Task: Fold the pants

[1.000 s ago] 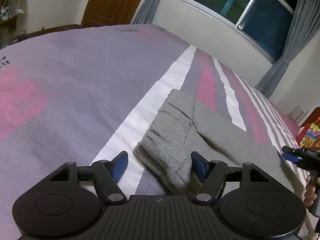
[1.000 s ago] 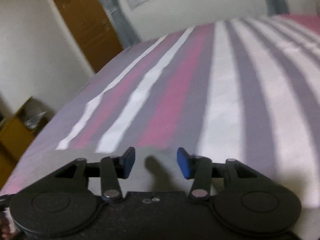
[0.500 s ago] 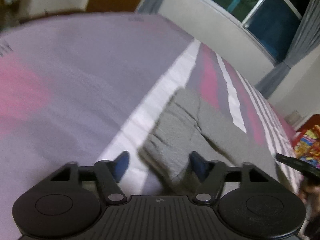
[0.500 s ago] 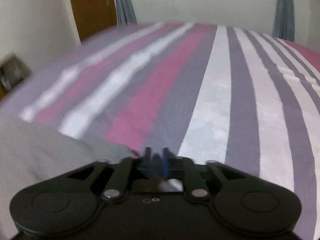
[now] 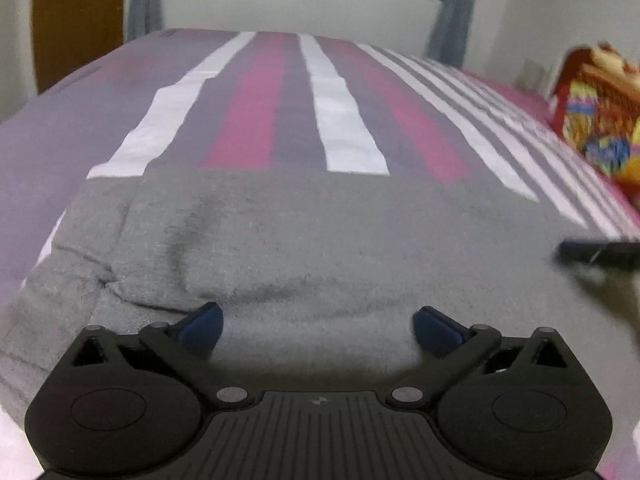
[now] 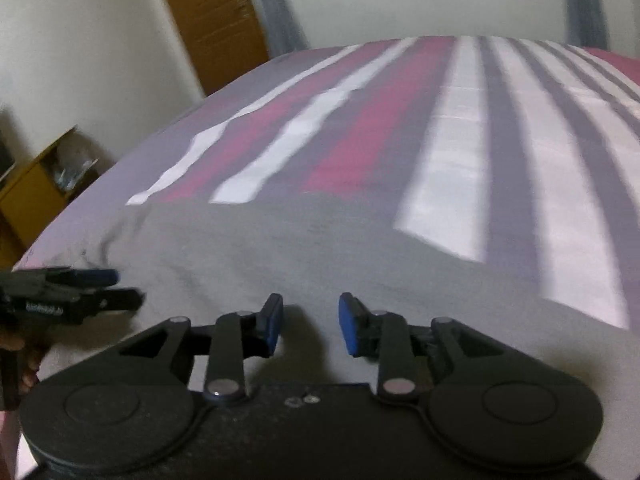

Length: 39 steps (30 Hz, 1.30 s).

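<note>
The grey pants (image 5: 312, 236) lie flat on the striped bed, folded into a wide band with a bunched end at the left. My left gripper (image 5: 318, 330) is open, its blue pads spread wide just above the near edge of the pants. My right gripper (image 6: 310, 328) is open with a narrower gap, low over the pants (image 6: 288, 248) near their right part. The right gripper also shows at the right edge of the left wrist view (image 5: 596, 254). The left gripper also shows at the left of the right wrist view (image 6: 100, 286).
The bed sheet (image 5: 348, 120) has grey, pink and white stripes. A colourful package (image 5: 596, 112) sits at the bed's right side. A brown door (image 6: 212, 20), a yellow cabinet (image 6: 36, 188) and a curtained window lie beyond the bed.
The left gripper swung from the pants' left end to face their long near edge and opened wider. The right gripper shut half a second ago and is open again, over the pants.
</note>
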{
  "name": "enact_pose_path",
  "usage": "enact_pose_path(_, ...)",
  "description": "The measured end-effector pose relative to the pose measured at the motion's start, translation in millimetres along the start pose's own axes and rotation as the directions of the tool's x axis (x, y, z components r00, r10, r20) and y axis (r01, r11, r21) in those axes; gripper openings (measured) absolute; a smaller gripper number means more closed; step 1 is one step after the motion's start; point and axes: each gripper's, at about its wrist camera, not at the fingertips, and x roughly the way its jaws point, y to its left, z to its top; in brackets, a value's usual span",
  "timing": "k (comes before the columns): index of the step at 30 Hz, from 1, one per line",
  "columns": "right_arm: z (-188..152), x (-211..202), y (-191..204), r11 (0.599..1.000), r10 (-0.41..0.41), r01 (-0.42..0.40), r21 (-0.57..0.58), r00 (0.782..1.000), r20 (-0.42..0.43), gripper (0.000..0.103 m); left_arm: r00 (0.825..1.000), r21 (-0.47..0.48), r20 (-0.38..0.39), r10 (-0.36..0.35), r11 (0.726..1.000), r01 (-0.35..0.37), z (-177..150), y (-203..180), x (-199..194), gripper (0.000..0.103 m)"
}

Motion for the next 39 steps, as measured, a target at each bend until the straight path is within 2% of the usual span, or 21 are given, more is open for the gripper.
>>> enact_pose_path(4,-21,-63,-90,0.988,-0.113,0.109,0.114,0.993,0.034,0.031,1.000,0.004,0.002,-0.020,1.000,0.020,-7,7,-14,0.103)
enact_pose_path(6,-36,-97,-139,0.959,-0.201,0.186,0.212,0.978,0.048,0.031,1.000,-0.006,0.002,-0.023,1.000,0.023,-8,9,-19,0.103)
enact_pose_path(9,-60,-152,-206,0.889,-0.339,0.297,0.349,0.939,0.064,0.030,1.000,-0.021,0.006,-0.013,1.000,0.014,-10,3,-26,0.103)
enact_pose_path(11,-73,-185,-240,0.825,-0.424,0.364,0.433,0.905,0.047,0.025,1.000,-0.033,0.017,-0.003,0.999,0.003,-10,-1,-32,0.103)
enact_pose_path(12,-78,-202,-251,0.783,-0.470,0.398,0.478,0.882,0.037,0.026,1.000,-0.049,0.029,-0.009,0.999,0.011,-13,-3,-39,0.103)
enact_pose_path(13,-83,-224,-256,0.742,-0.518,0.419,0.523,0.854,0.051,0.037,0.998,-0.072,0.051,-0.023,0.997,0.027,-17,-4,-47,0.103)
enact_pose_path(14,-91,-246,-258,0.735,-0.526,0.390,0.555,0.844,0.103,0.037,0.997,-0.087,0.070,-0.038,0.995,0.044,-21,-4,-54,0.103)
enact_pose_path(16,-111,-287,-262,0.732,-0.501,0.297,0.613,0.844,0.190,0.037,0.994,-0.099,0.097,-0.042,0.994,0.052,-32,-6,-68,0.103)
enact_pose_path(18,-137,-316,-265,0.709,-0.496,0.244,0.662,0.839,0.222,0.037,0.994,-0.122,0.104,-0.034,0.991,0.046,-45,-3,-78,0.103)
enact_pose_path(20,-165,-334,-268,0.677,-0.478,0.182,0.713,0.846,0.237,0.036,0.997,-0.158,0.082,-0.011,0.987,0.024,-58,2,-79,0.102)
enact_pose_path(26,-225,-335,-276,0.558,-0.426,0.045,0.828,0.872,0.240,0.036,0.998,-0.137,0.052,0.046,0.990,-0.039,-65,-5,-72,0.103)
enact_pose_path(28,-234,-327,-279,0.527,-0.437,0.025,0.849,0.865,0.246,0.031,0.997,-0.143,0.046,0.064,0.988,-0.057,-64,-6,-68,0.103)
enact_pose_path(30,-238,-326,-275,0.523,-0.447,-0.011,0.852,0.848,0.286,0.030,0.996,-0.145,0.045,0.076,0.987,-0.069,-62,-8,-65,0.103)
enact_pose_path(31,-236,-323,-276,0.524,-0.448,-0.015,0.851,0.846,0.291,0.030,0.996,-0.144,0.046,0.082,0.987,-0.074,-62,-9,-64,0.103)
enact_pose_path(33,-229,-314,-281,0.522,-0.444,0.016,0.853,0.859,0.256,0.030,0.995,-0.146,0.048,0.089,0.986,-0.081,-63,-10,-63,0.103)
enact_pose_path(34,-223,-310,-284,0.515,-0.447,0.045,0.856,0.866,0.224,0.022,0.995,-0.146,0.050,0.091,0.986,-0.083,-63,-10,-63,0.103)
enact_pose_path(35,-219,-310,-282,0.521,-0.462,0.067,0.851,0.860,0.215,0.018,0.994,-0.147,0.052,0.092,0.986,-0.084,-64,-11,-63,0.103)
enact_pose_path(38,-208,-319,-268,0.594,-0.497,0.101,0.798,0.826,0.266,0.014,0.994,-0.148,0.059,0.094,0.985,-0.085,-65,-11,-62,0.103)
enact_pose_path(39,-205,-319,-266,0.608,-0.506,0.126,0.784,0.822,0.261,0.014,0.994,-0.147,0.061,0.095,0.985,-0.085,-65,-11,-62,0.103)
